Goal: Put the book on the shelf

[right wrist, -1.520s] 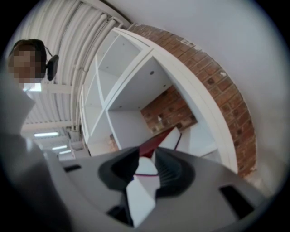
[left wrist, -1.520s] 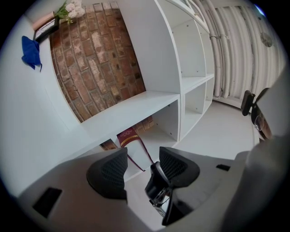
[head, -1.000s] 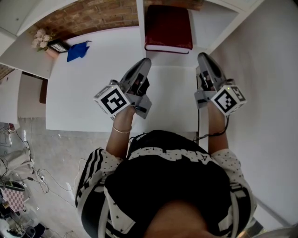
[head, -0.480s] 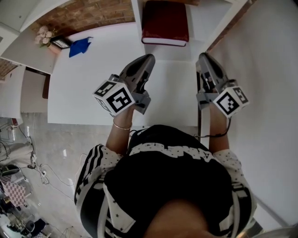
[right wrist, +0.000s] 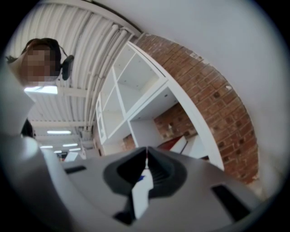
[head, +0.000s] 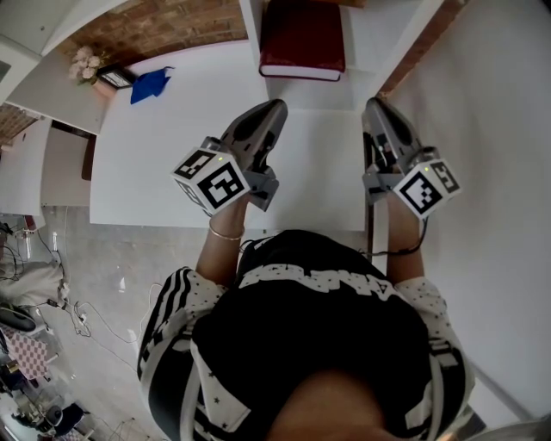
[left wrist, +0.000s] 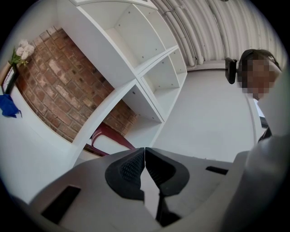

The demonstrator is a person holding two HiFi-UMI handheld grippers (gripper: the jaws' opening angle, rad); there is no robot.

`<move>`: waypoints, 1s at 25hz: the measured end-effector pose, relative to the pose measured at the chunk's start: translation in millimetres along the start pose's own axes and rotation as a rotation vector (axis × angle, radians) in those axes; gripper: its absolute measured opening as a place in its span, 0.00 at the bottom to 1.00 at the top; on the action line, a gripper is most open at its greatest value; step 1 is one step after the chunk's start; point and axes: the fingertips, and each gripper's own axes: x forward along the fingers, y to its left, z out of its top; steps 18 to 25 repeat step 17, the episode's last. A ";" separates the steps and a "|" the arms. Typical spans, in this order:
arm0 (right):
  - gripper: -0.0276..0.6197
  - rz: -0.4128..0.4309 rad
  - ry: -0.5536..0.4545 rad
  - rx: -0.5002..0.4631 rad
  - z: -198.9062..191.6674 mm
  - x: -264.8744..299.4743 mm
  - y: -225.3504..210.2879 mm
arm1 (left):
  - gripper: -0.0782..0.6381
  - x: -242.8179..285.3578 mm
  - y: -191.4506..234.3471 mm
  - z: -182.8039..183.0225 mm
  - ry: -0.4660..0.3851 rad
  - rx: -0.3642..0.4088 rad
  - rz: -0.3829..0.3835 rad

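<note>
Nearest you, both grippers hover over the white surface, pointing at the shelf and stopping short of it. Your left gripper has its jaws pressed together with nothing between the pads. Your right gripper is also closed tip to tip and carries nothing.

Beyond the far edge of the surface, the dark red book lies flat on the floor of a compartment in the white shelf unit. Its pale page edge faces you. Neither gripper touches it; both are apart from it on the near side.

Judging by that, the book already lies where the task wants it, so the placing looks settled. I see nothing that calls for another grasp. The most the moment asks is that you keep your closed jaws clear of the book, so it is not nudged toward the compartment's front edge.

Little stands in your way. The upright panels on either side of the compartment are the only things close to your jaw tips, the right one especially. Well off at the surface's far left, a crumpled blue cloth lies by itself. Past it, a small picture frame and a bunch of pale flowers sit by the brick wall.
</note>
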 end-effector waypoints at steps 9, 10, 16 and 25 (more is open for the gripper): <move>0.09 0.017 0.001 0.003 2.5 1.7 4.6 | 0.16 -4.1 -2.7 4.1 -0.010 0.012 0.008; 0.09 0.019 0.002 0.002 3.0 2.1 5.6 | 0.16 -4.7 -3.0 4.9 -0.012 0.014 0.008; 0.09 0.023 0.004 -0.003 2.8 2.0 7.4 | 0.16 -7.4 -3.4 5.4 -0.017 0.018 0.012; 0.09 0.023 0.004 -0.003 2.5 1.8 7.3 | 0.16 -7.7 -3.2 5.1 -0.018 0.018 0.013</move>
